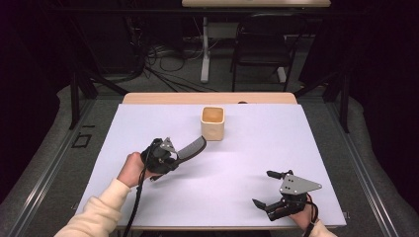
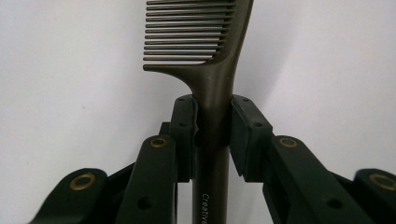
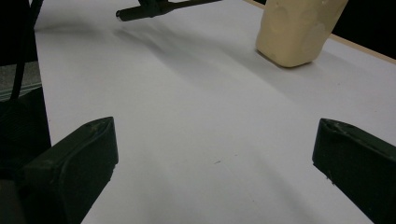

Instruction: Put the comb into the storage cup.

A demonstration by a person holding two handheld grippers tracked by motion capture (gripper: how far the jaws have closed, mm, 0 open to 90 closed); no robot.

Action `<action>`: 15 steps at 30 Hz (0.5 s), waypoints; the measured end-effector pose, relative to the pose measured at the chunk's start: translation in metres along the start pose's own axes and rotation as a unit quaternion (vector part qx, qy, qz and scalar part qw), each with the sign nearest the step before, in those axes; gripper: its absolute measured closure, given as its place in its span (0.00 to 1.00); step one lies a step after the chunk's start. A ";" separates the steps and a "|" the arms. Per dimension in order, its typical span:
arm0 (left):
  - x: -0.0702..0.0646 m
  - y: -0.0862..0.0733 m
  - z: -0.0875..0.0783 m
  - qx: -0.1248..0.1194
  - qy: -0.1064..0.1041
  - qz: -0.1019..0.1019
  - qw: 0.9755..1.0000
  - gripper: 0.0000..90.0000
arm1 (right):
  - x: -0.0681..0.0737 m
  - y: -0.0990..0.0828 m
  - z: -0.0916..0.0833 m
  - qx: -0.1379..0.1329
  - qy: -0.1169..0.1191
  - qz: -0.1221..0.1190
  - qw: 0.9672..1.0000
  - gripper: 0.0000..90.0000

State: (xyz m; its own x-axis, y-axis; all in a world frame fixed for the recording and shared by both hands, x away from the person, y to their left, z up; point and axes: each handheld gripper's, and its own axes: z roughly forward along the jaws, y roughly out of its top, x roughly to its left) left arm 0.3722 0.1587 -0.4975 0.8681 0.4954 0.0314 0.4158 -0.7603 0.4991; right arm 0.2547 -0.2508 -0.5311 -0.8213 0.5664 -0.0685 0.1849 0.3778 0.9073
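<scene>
Left gripper view: left gripper (image 2: 212, 119) clamps comb (image 2: 205, 46) handle, teeth visible | high view: cup (image 1: 213, 123) beyond comb; right gripper (image 1: 267, 188) gapes, empty.

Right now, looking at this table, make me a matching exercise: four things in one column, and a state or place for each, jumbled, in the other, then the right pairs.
Column one:
1. comb
2. cup
3. left gripper
4. right gripper

Column two:
A. jaws wide apart, nothing between them
B. stands upright near the far edge of the white table
C. shut on a dark handle
D. clamped by its handle, teeth end sticking out past the jaws

Right pairs: 1-D, 2-B, 3-C, 4-A
</scene>
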 end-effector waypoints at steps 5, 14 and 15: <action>-0.001 -0.006 -0.002 -0.029 0.002 -0.013 0.999 0.80 | 0.000 0.000 0.000 -0.001 -0.002 -0.003 1.000 0.00; -0.002 -0.013 -0.001 -0.067 0.011 -0.033 0.997 0.80 | 0.000 0.000 -0.001 0.000 -0.002 -0.004 1.000 0.00; -0.002 -0.014 -0.001 -0.070 0.011 -0.034 0.997 0.80 | 0.000 0.000 -0.001 -0.003 -0.001 -0.004 1.000 0.00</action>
State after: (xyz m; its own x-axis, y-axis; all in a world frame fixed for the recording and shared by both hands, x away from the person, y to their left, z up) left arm 0.3649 0.1688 -0.5034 0.8321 0.5545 0.0111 0.4309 -0.6590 0.6166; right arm 0.2542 -0.2518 -0.5306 -0.8218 0.5646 -0.0760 0.1758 0.3782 0.9089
